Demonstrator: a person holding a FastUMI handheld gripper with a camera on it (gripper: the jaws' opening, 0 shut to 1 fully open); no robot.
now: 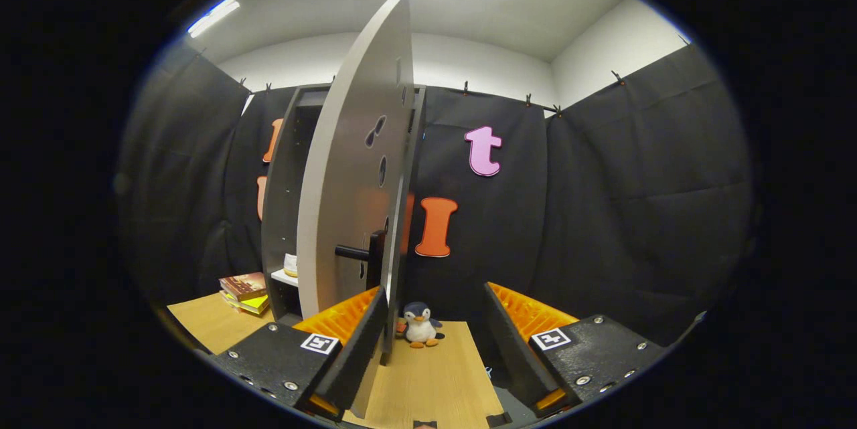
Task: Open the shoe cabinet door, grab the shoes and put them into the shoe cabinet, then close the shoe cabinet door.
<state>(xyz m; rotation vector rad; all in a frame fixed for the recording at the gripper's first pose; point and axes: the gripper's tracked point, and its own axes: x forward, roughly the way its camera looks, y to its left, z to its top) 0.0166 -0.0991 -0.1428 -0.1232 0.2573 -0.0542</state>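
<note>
Shoe cabinet door (pixel 348 168): one, grey, swung open and seen nearly edge-on, its lower edge between the two fingers and close against the left finger (pixel 355 342). One black handle (pixel 365 253) projects from the door face. One shoe cabinet (pixel 284 201) stands behind the door, far left, with a white shelf inside. Claw (pixel 435 349): wide open, gripping nothing; whether the left finger touches the door cannot be told. One toy penguin (pixel 420 324) sits on the desk (pixel 428 382) beyond the fingers. One stack of books (pixel 244 292) lies left of the cabinet.
</note>
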